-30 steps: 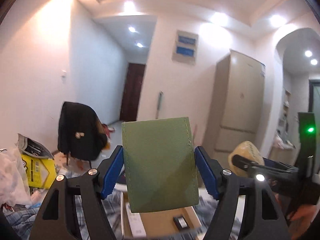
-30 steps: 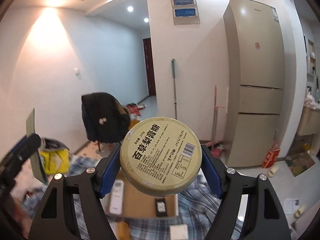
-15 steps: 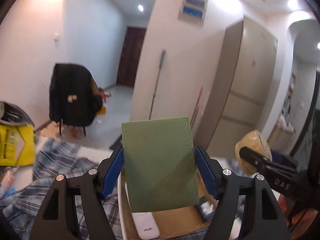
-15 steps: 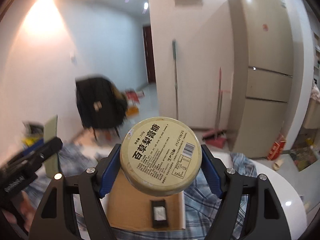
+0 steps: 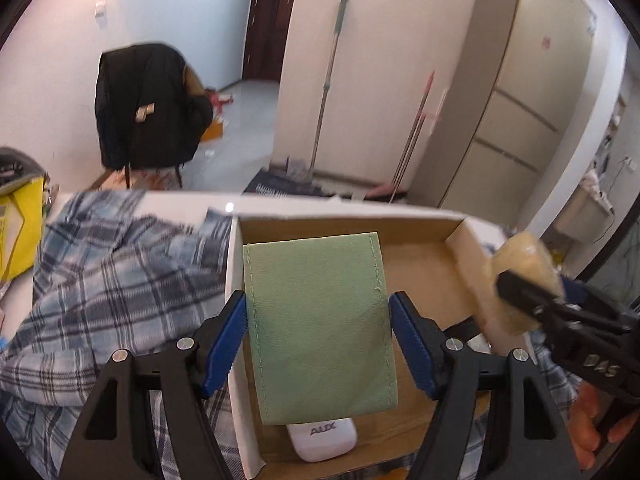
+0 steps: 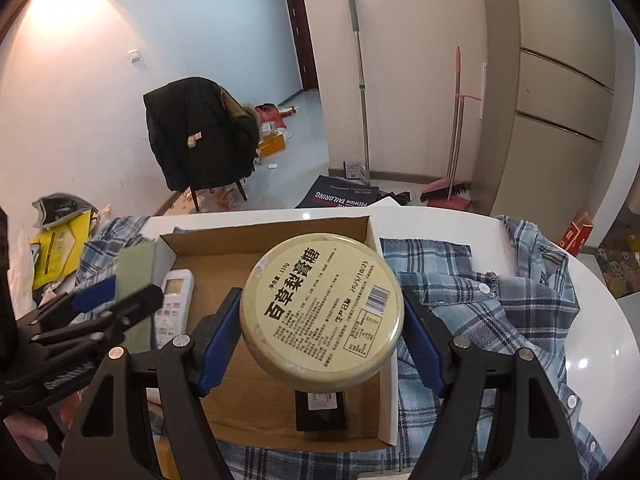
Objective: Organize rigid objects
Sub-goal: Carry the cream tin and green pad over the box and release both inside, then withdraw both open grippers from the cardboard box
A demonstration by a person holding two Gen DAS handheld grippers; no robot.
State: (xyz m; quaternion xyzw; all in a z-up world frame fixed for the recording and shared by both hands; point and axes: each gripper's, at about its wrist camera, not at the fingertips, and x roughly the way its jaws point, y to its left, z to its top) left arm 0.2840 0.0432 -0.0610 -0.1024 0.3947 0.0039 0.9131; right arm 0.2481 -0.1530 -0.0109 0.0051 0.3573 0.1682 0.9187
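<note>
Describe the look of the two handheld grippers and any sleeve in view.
Both the left gripper and the right gripper have black angular frames with silver screws and blue ribbed pads. White "DAS" lettering marks the right gripper's side. A dark sleeve shows at the left hand.

Bright indoor light, warm glow flaring high on the pale wall, small glare spots on the glossy white table. Left view smears with motion blur; fisheye bends both views, corners black.
</note>
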